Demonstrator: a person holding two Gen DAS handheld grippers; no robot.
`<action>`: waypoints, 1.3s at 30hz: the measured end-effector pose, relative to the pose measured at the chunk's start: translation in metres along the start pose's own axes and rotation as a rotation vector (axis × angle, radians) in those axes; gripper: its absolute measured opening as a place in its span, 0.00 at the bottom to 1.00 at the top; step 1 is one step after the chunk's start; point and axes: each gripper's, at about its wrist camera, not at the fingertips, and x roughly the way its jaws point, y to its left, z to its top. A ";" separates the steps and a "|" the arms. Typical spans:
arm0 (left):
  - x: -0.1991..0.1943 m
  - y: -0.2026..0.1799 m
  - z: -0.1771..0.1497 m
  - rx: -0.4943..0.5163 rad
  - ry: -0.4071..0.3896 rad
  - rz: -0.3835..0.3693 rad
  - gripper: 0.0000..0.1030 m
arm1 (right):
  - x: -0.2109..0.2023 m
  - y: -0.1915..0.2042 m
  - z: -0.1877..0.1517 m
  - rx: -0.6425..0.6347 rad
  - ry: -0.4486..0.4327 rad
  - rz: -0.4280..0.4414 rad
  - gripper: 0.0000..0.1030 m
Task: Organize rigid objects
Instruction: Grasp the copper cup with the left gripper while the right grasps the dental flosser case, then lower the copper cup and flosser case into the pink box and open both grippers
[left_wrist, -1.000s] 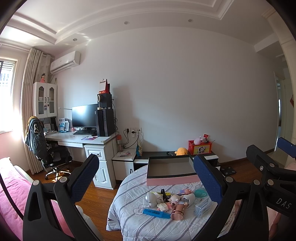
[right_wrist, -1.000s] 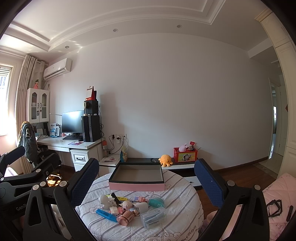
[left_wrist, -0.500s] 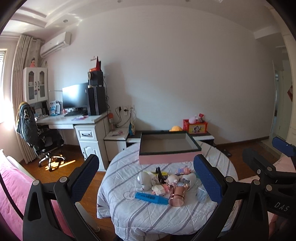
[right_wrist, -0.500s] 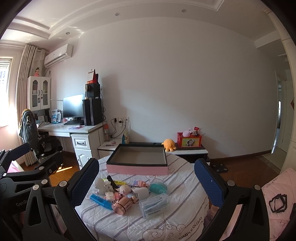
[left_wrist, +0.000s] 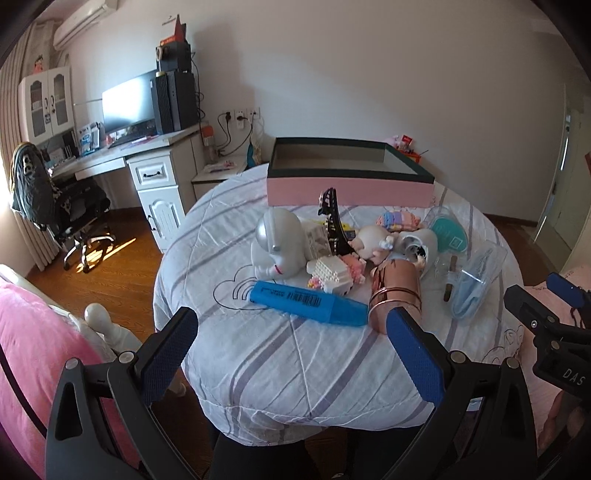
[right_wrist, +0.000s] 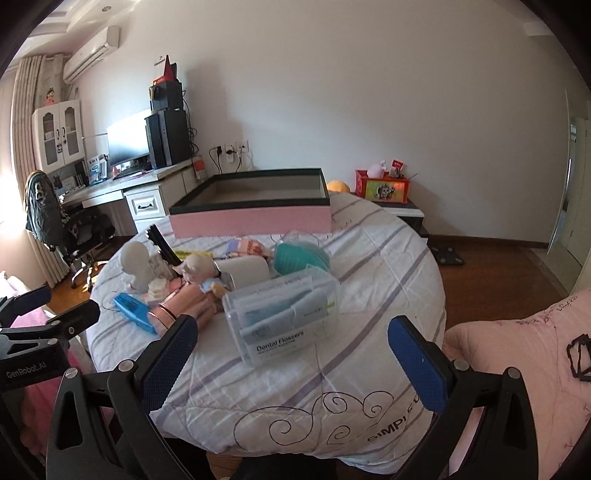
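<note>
My left gripper (left_wrist: 291, 354) is spread wide and holds nothing, hanging above the near edge of the round table (left_wrist: 295, 369). My right gripper (right_wrist: 291, 354) is just as wide and just as bare. Ahead of the left lies a blue marker (left_wrist: 310, 303), touching a copper cup (left_wrist: 397, 291). Ahead of the right sits a clear flosser box (right_wrist: 284, 317). Behind the clutter — at the table's far side — stands the open pink box (left_wrist: 349, 184).

A white desk (left_wrist: 122, 158) stood at the left wall, carrying a monitor (left_wrist: 127, 98) and a black computer tower (left_wrist: 177, 101). An office chair (left_wrist: 70, 206) stood beside it. An air conditioner (right_wrist: 92, 53) was mounted high on the wall.
</note>
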 end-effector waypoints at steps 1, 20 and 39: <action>0.004 -0.002 -0.001 0.008 0.001 -0.002 1.00 | 0.006 -0.003 -0.002 0.005 0.014 0.003 1.00; 0.048 -0.057 0.008 0.150 0.049 -0.067 1.00 | 0.085 -0.022 0.008 -0.046 0.079 0.185 0.92; 0.054 -0.075 0.023 0.172 0.026 -0.156 0.46 | 0.082 -0.034 0.018 -0.029 0.033 0.233 0.92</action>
